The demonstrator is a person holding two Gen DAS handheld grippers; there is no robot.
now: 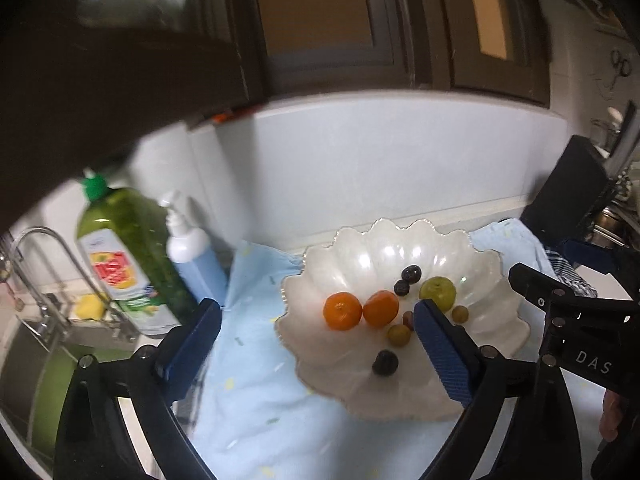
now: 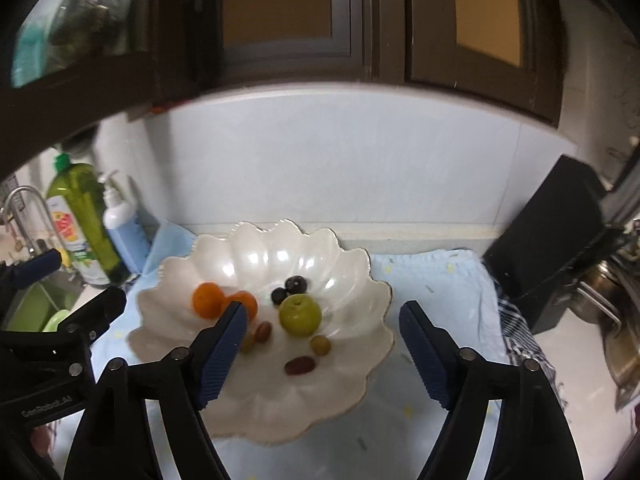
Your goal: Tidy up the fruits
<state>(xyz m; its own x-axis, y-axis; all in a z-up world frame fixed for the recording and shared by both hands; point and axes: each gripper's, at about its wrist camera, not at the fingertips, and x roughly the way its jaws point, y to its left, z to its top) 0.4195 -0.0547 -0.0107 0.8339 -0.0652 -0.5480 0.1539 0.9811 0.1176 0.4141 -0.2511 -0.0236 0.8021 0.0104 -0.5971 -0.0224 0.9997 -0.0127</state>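
Hovering with jaws apart and empty, the left hand-held gripper (image 1: pixel 316 348) and right hand-held gripper (image 2: pixel 322 354) frame a scalloped white bowl (image 2: pixel 344 276) near the bench's back edge, fruits (image 2: pixel 299 315) gathered inside, seemingly already sorted.

One scalloped white bowl (image 2: pixel 352 280) holds the fruit: two orange mandarins (image 2: pixel 208 300), one large green plum (image 2: pixel 300 315), two dark round berries (image 2: pixel 296 284) near the back, two small green grapes (image 2: pixel 320 345), and two reddish-brown oval fruits (image 2: pixel 299 365). The left view adds a third dark fruit (image 1: pixel 385 363) near the front rim. Beside the bowl stand two bottles, one green (image 2: pixel 82 216) and one white-and-blue pump (image 2: pixel 120 224).
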